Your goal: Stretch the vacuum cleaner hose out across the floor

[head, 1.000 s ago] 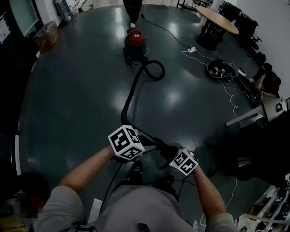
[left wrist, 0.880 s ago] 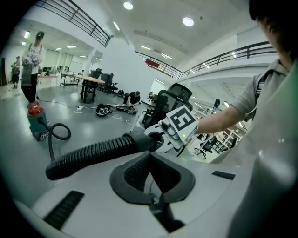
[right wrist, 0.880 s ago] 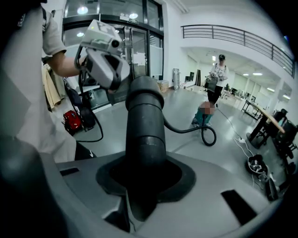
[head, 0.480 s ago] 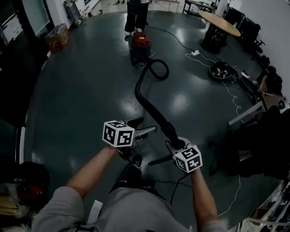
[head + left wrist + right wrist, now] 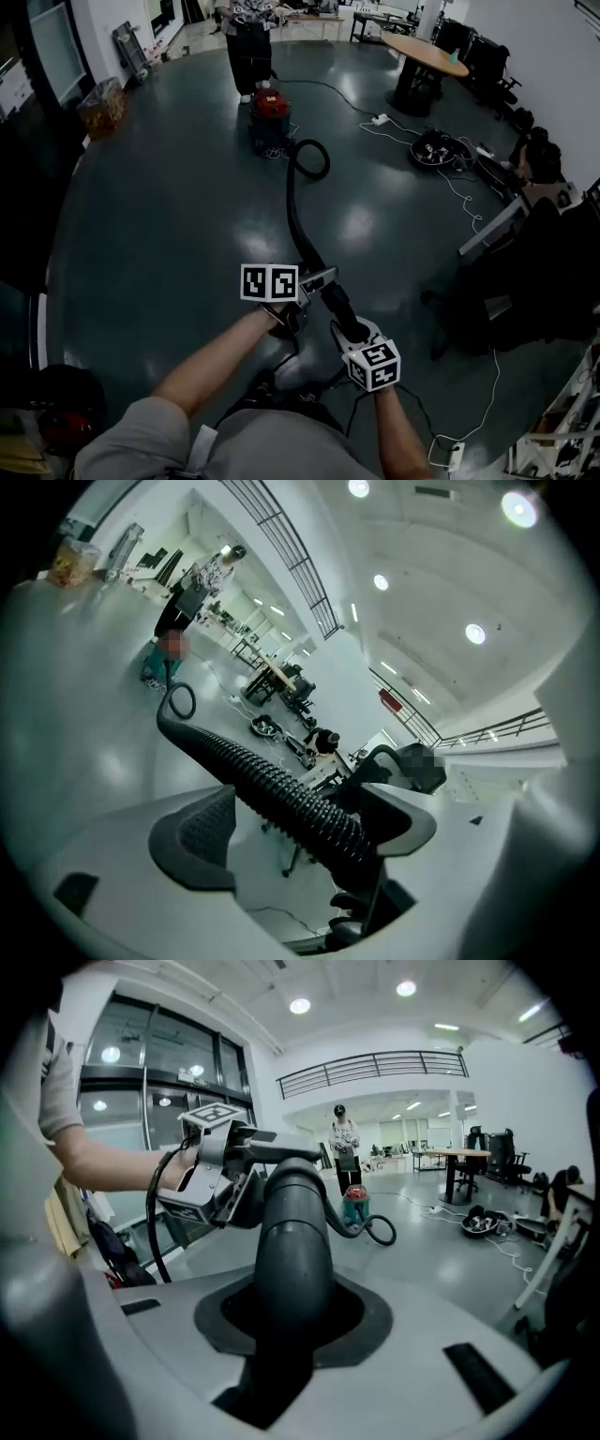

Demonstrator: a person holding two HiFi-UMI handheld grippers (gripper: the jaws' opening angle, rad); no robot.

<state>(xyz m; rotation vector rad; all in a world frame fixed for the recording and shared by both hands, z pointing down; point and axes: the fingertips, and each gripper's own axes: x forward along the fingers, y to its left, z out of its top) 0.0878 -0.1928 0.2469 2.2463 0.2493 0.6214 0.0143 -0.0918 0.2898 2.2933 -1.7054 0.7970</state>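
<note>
The red-topped vacuum cleaner (image 5: 267, 111) stands far up the dark floor. Its black ribbed hose (image 5: 292, 211) makes one loop beside it, then runs nearly straight to my grippers. My left gripper (image 5: 317, 278) straddles the hose (image 5: 272, 785). Its jaws have just been opening and stand wide, with the hose between the pads (image 5: 202, 832) and not gripped. My right gripper (image 5: 352, 330) is nearer my body and shut on the hose's smooth grey end tube (image 5: 292, 1241). In the right gripper view the left gripper (image 5: 225, 1171) sits just ahead on the tube.
A person (image 5: 248, 37) stands right behind the vacuum. A round table (image 5: 422, 47), a power strip (image 5: 380, 119) with cables and a tub of cables (image 5: 433, 150) lie at the upper right. A dark chair (image 5: 553, 272) and a seated person (image 5: 534, 155) are on the right, a bin (image 5: 98, 103) on the left.
The left gripper let go of the hose, rolled, and its jaws swung wide. The right gripper drew the hose end back toward my body, and the hose's curve straightened.
</note>
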